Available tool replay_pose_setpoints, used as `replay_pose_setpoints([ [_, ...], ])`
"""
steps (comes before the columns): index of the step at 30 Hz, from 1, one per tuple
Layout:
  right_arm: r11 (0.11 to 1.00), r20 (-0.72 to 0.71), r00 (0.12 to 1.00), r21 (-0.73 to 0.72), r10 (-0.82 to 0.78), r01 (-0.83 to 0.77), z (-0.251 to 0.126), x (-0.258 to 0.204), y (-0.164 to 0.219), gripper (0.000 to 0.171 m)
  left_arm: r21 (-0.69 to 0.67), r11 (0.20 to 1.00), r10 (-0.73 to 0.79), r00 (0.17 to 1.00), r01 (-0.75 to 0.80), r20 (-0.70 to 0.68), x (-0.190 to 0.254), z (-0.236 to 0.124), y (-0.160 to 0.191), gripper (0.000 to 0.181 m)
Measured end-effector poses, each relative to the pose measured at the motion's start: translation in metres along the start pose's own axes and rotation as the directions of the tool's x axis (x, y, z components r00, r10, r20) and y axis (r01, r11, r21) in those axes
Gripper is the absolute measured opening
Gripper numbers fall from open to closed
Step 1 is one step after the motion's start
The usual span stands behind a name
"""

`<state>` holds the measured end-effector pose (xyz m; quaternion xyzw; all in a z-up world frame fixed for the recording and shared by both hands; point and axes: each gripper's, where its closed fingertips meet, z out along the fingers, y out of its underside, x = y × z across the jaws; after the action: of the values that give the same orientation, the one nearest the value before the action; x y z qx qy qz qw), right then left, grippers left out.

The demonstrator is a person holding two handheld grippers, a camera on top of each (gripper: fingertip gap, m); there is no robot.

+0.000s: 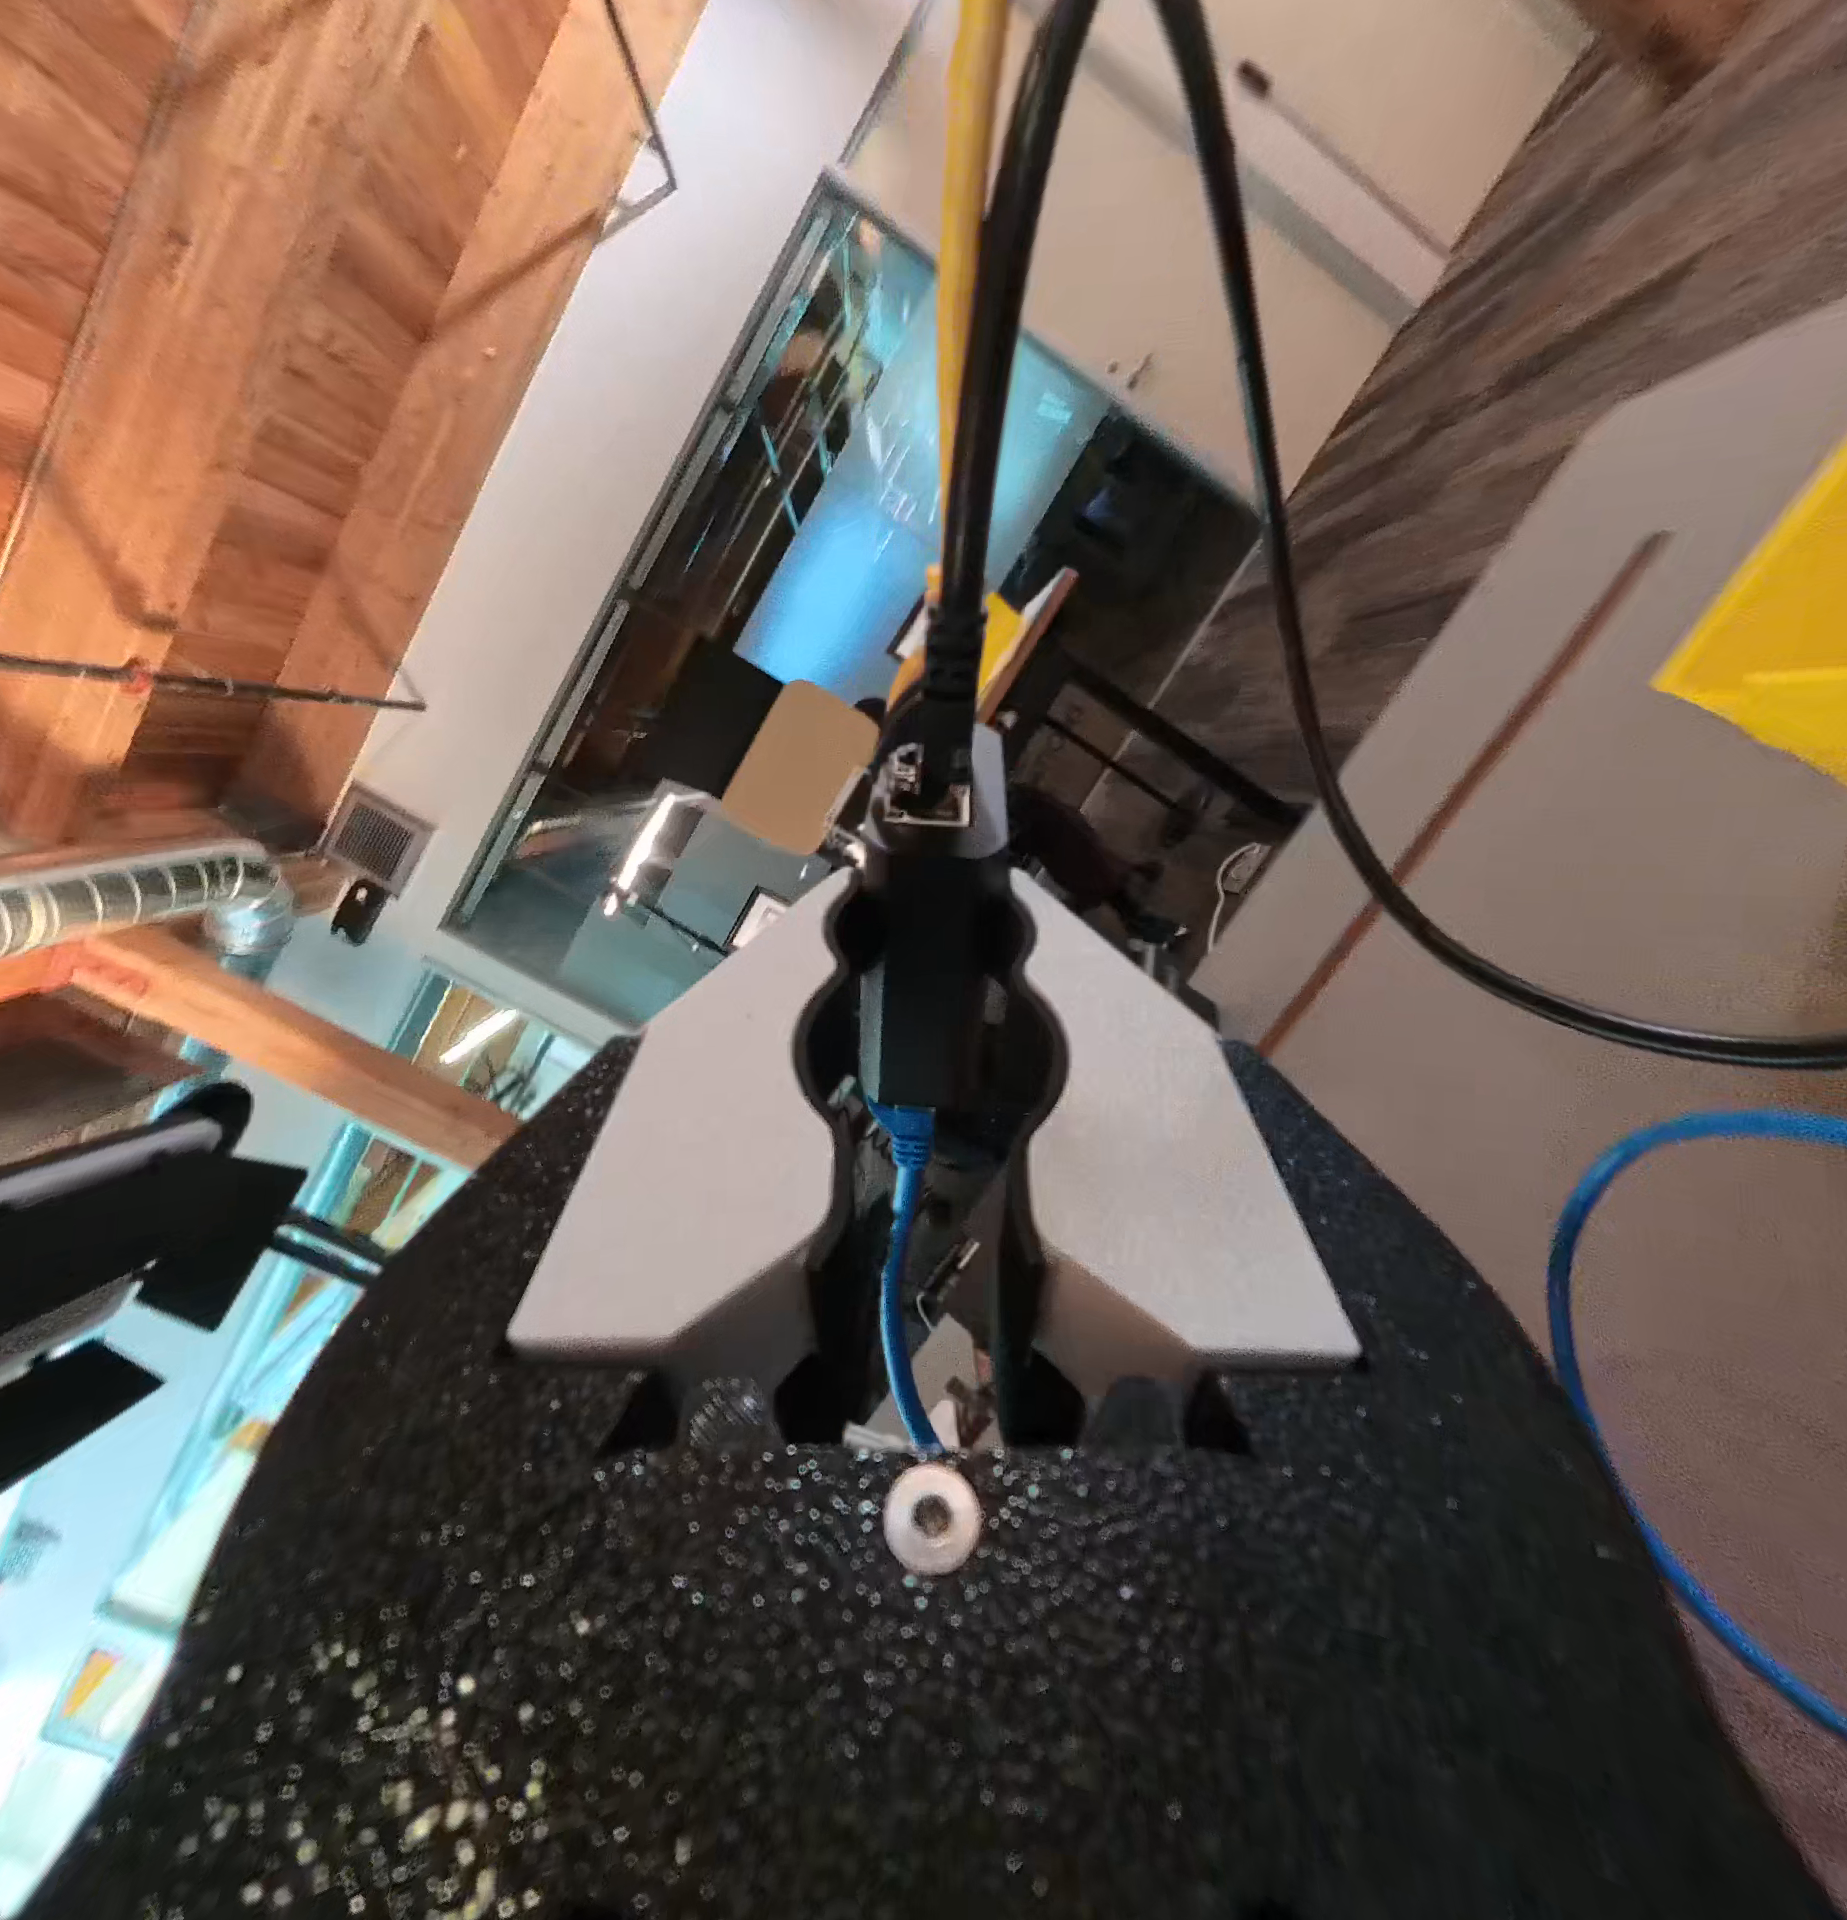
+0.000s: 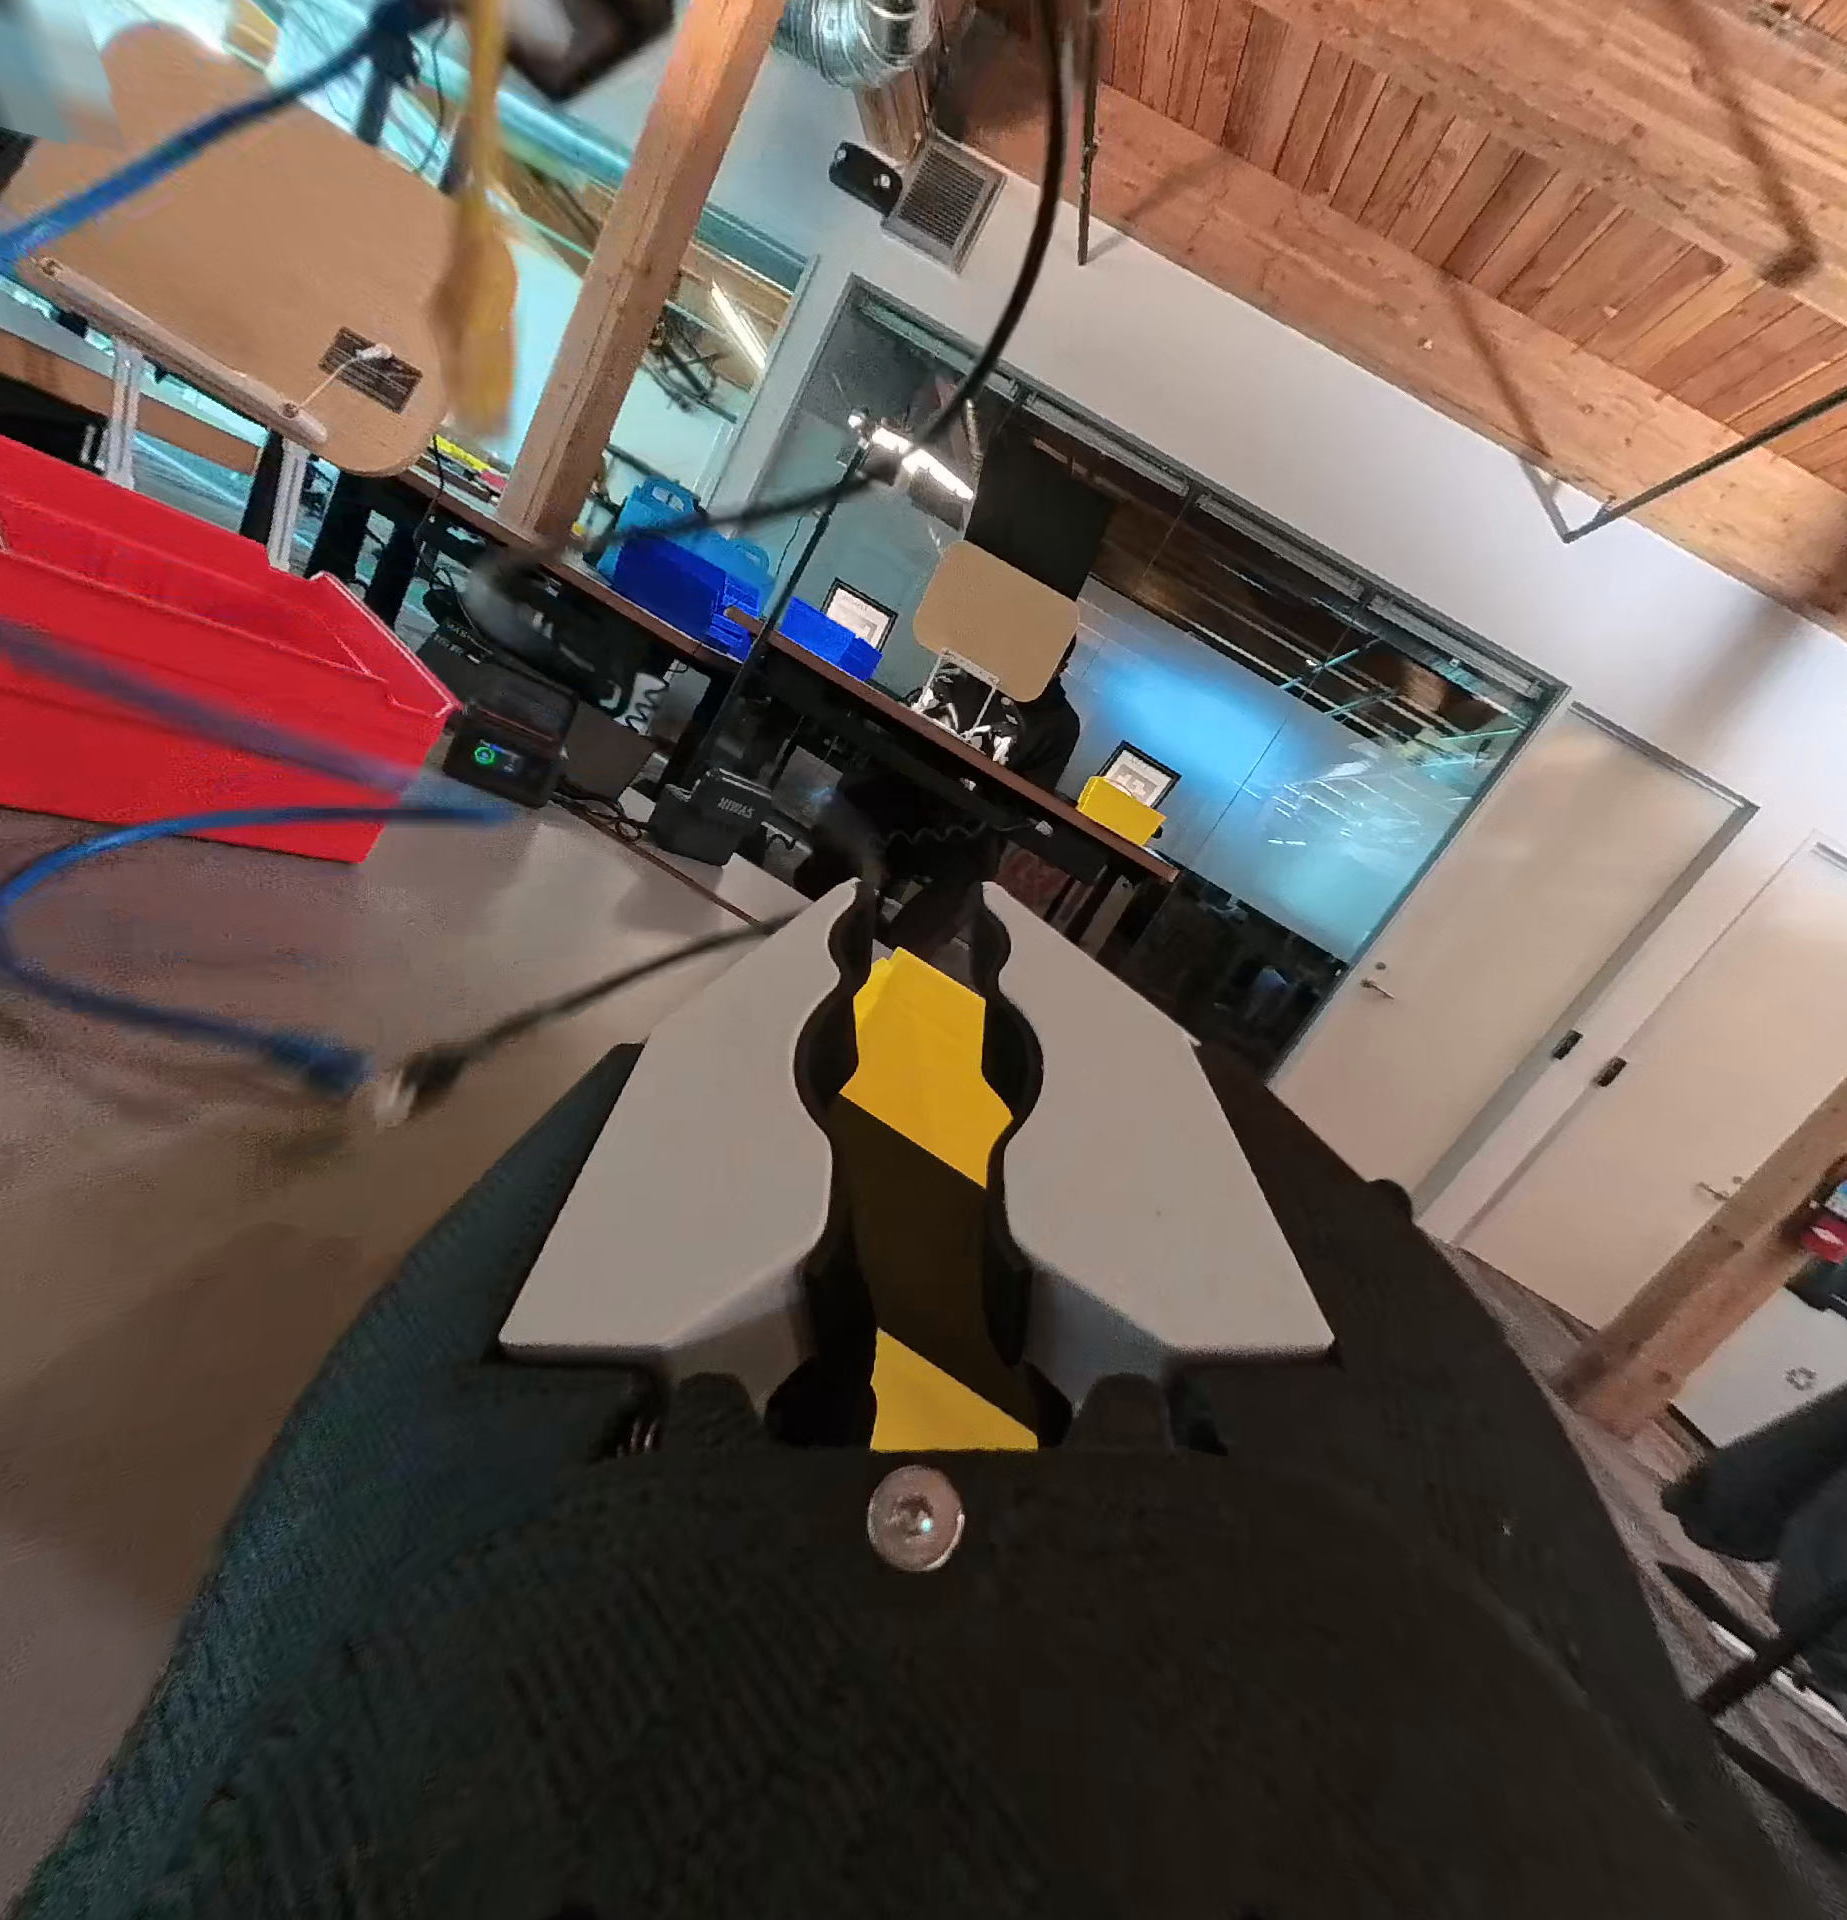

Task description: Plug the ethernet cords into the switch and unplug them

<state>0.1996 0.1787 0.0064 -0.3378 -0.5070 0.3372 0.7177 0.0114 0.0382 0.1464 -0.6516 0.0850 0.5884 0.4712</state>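
In the left wrist view my left gripper (image 1: 931,883) is shut on a small black switch (image 1: 934,997) and holds it up in the air. A black ethernet cord (image 1: 945,686) is plugged into the switch's far end, with a yellow cord (image 1: 966,208) running behind it. A blue cord (image 1: 903,1132) is plugged into the near end. In the right wrist view my right gripper (image 2: 921,904) has its jaws close together. A blurred black cord (image 2: 607,997) runs up to its tips and seems pinched there. Blue (image 2: 25,956) and yellow (image 2: 477,291) cords hang blurred at left.
A yellow bin (image 2: 924,1060) shows through the gap between the right fingers and at the right of the left wrist view (image 1: 1812,644). A red bin (image 2: 171,675) sits on the grey table (image 2: 223,1247). Another black cable (image 1: 1314,790) and a blue loop (image 1: 1584,1351) trail right. My right fingertips sit around 30 cm from my left ones.
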Motion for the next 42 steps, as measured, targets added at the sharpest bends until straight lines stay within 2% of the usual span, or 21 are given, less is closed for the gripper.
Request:
replay_pose_setpoints([
  [4,1.000,-0.003,1.000,0.021,0.008,-0.008,-0.001,0.000,-0.004,0.017,0.030,0.993,0.117,0.991,-0.115,-0.067,0.075,-0.018,0.030,0.021],
  [8,0.993,0.044,0.999,0.114,0.019,-0.024,-0.004,-0.007,-0.023,0.020,0.076,0.978,0.207,0.961,-0.197,-0.182,0.134,-0.036,0.053,0.022],
  [11,0.985,0.163,0.987,0.170,0.002,-0.030,-0.001,-0.035,-0.044,0.027,0.099,0.960,0.280,0.912,-0.262,-0.299,0.174,-0.051,0.069,0.021],
  [15,0.971,0.371,0.912,0.217,-0.176,0.099,0.003,-0.102,-0.067,0.028,0.102,0.951,0.308,0.855,-0.293,-0.418,0.208,-0.069,0.091,0.022],
  [19,0.945,0.517,0.791,0.193,-0.327,0.264,0.017,-0.148,-0.066,0.028,0.063,0.954,0.284,0.817,-0.293,-0.502,0.225,-0.077,0.107,0.023],
  [21,0.891,0.627,0.661,0.126,-0.412,0.436,0.025,-0.173,-0.039,0.033,0.053,0.956,0.269,0.791,-0.289,-0.549,0.232,-0.080,0.111,0.023],
  [23,0.858,0.720,0.578,0.049,-0.385,0.511,0.029,-0.192,-0.009,0.043,0.044,0.963,0.239,0.761,-0.267,-0.603,0.241,-0.084,0.113,0.023],
  [27,0.871,0.757,0.555,0.038,-0.345,0.490,0.033,-0.213,0.018,0.044,0.039,0.981,0.162,0.690,-0.190,-0.705,0.261,-0.095,0.114,0.022],
  [30,0.910,0.814,0.532,-0.010,-0.233,0.414,0.024,-0.223,0.027,0.033,0.006,0.997,0.058,0.661,-0.080,-0.748,0.264,-0.094,0.115,0.022],
  [32,0.930,0.809,0.562,-0.056,-0.171,0.364,0.027,-0.222,0.033,0.027,-0.002,0.999,0.024,0.635,-0.040,-0.772,0.264,-0.094,0.117,0.022],
  [34,0.940,0.788,0.596,-0.065,-0.157,0.334,0.030,-0.220,0.035,0.024,0.015,0.999,0.036,0.626,-0.038,-0.779,0.264,-0.095,0.118,0.022],
  [38,0.943,0.761,0.620,-0.035,-0.189,0.331,0.035,-0.224,0.036,0.031,0.075,0.996,0.085,0.600,-0.042,-0.795,0.265,-0.099,0.116,0.022],
  [42,0.940,0.747,0.625,0.000,-0.226,0.340,0.039,-0.231,0.034,0.013,0.095,0.995,0.094,0.598,-0.030,-0.796,0.265,-0.102,0.117,0.022],
])
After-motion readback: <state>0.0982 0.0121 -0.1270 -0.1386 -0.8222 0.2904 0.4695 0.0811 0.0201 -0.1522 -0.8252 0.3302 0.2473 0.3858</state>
